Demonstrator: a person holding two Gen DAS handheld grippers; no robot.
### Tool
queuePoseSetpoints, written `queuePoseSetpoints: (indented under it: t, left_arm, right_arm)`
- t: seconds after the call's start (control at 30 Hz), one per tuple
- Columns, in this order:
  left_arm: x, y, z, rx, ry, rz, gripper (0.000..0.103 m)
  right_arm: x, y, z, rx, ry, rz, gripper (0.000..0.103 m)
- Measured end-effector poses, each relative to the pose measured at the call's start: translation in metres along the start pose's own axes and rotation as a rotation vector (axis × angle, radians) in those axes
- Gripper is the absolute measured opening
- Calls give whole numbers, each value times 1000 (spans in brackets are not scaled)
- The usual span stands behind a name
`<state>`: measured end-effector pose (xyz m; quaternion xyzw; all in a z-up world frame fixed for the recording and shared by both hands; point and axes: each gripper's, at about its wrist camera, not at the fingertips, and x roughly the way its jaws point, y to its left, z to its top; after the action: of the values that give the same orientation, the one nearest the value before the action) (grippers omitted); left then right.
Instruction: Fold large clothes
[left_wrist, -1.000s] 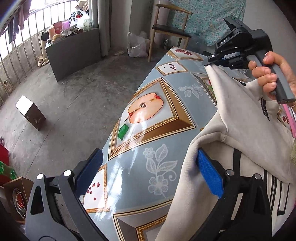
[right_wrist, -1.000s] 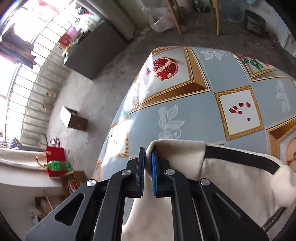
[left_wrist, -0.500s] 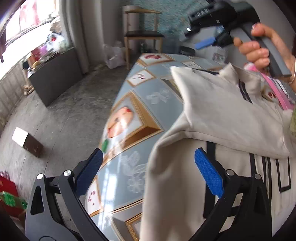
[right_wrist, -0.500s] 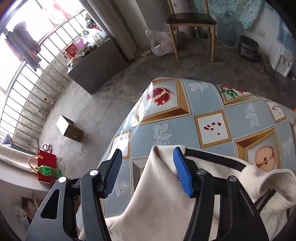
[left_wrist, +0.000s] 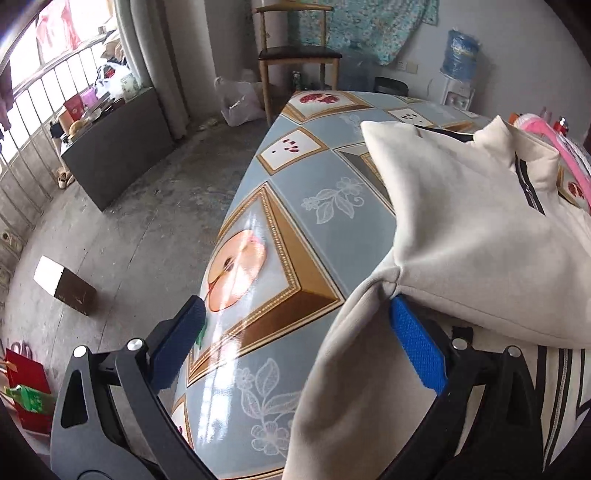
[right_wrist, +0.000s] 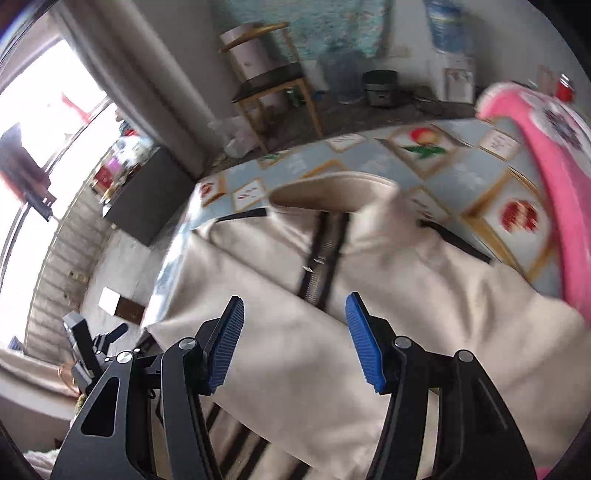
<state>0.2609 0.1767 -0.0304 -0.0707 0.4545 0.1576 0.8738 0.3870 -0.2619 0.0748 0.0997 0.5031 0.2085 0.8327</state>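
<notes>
A bare, daylit room with a rough grey concrete floor (left_wrist: 140, 229).

Far ahead of the fingers, a wooden chair (left_wrist: 297, 55) with a dark seat stands against a pale wall hung with a blue-green patterned cloth (left_wrist: 373, 26), with a white plastic bag (left_wrist: 238, 103) on the floor beside it. To the left, bright light pours through a barred window (left_wrist: 44, 88) beside a grey curtain (left_wrist: 147, 55); below it sits a dark cabinet (left_wrist: 114, 147) cluttered on top. A small brown box (left_wrist: 64, 286) lies on the floor. A blue water bottle (left_wrist: 460, 51) stands far right.
</notes>
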Motion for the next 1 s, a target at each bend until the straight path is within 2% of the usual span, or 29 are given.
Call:
queuePoseSetpoints:
  t: [0.03, 0.13, 0.2, 0.27, 0.37, 0.53, 0.63, 0.67, 0.73, 0.77, 0.87, 1.0]
  left_arm:
    - [1, 6, 1, -28, -4, 27, 97]
    - [7, 22, 1, -109, 32, -27, 97]
    - [7, 20, -1, -102, 36, -20, 97]
    - [4, 14, 0, -77, 30, -1, 97]
    - [-1, 8, 0, -54, 19, 13, 97]
    - [5, 7, -1, -58, 31, 44, 97]
    - [9, 8, -4, -68, 38, 46, 97]
    - [9, 8, -4, -68, 36, 47, 97]
    - [10, 8, -3, -65, 33, 51, 97]
    - [10, 7, -3, -63, 32, 52, 97]
    - [10, 8, -4, -65, 28, 51, 97]
    - [9, 5, -4, -57, 23, 60, 97]
  right_arm:
    - [-8, -24, -10, 67, 0, -2, 56]
    - [-20, -71, -39, 193, 15, -20, 56]
    - [-15, -91, -59, 242, 55, -31, 56]
    - [-5, -99, -74, 263, 84, -30, 55]
    - [11, -101, -84, 282, 122, -8, 46]
    - [29, -101, -87, 287, 155, -145, 45]
    - [32, -106, -89, 305, 159, -146, 44]
    - [32, -104, -89, 296, 153, -142, 38]
    - [37, -97, -89, 267, 165, -136, 17]
    - [38, -92, -88, 245, 159, -159, 9]
    - [31, -77, -74, 190, 113, -185, 7]
    - [-12, -52, -31, 125, -53, -165, 6]
